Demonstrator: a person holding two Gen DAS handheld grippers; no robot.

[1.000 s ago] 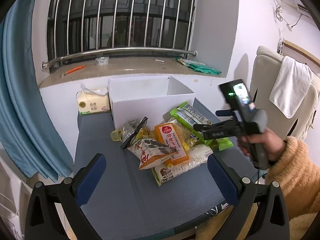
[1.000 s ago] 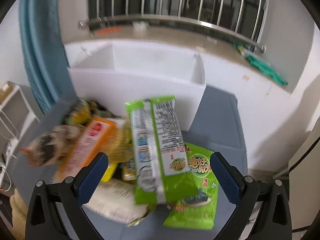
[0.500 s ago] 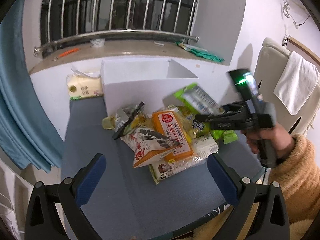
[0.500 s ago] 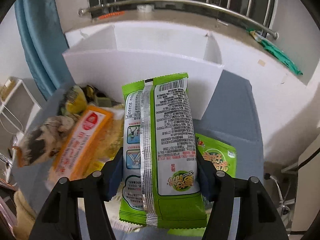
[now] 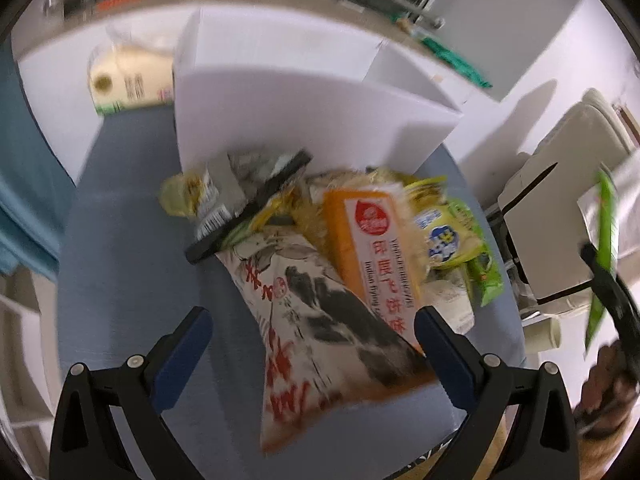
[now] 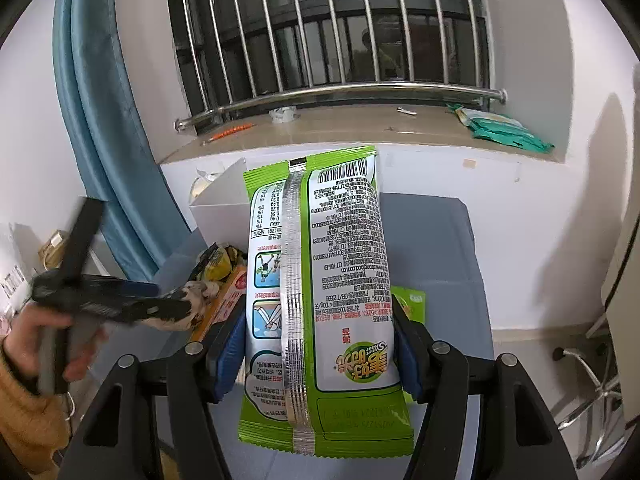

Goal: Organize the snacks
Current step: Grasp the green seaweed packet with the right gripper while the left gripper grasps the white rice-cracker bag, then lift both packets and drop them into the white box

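Note:
My right gripper [image 6: 320, 344] is shut on a long green snack packet [image 6: 320, 280] and holds it lifted above the table, back side up. It shows edge-on at the far right of the left wrist view [image 5: 604, 240]. My left gripper [image 5: 312, 340] is open, low over a pile of snacks, with a white, black and red bag [image 5: 320, 320] between its fingers. An orange packet [image 5: 372, 240] and yellow packets [image 5: 444, 232] lie beside it. A white open box [image 5: 304, 120] stands behind the pile.
A tissue pack [image 5: 128, 80] lies left of the box. A blue curtain [image 6: 108, 120] hangs at the left. A window sill [image 6: 360, 128] with a green packet [image 6: 504, 128] runs behind. A second green packet [image 6: 412, 304] lies on the grey table [image 6: 432, 248].
My right gripper closed on the green packet and lifted it up off the pile. My left gripper moved forward and down, close over the white bag.

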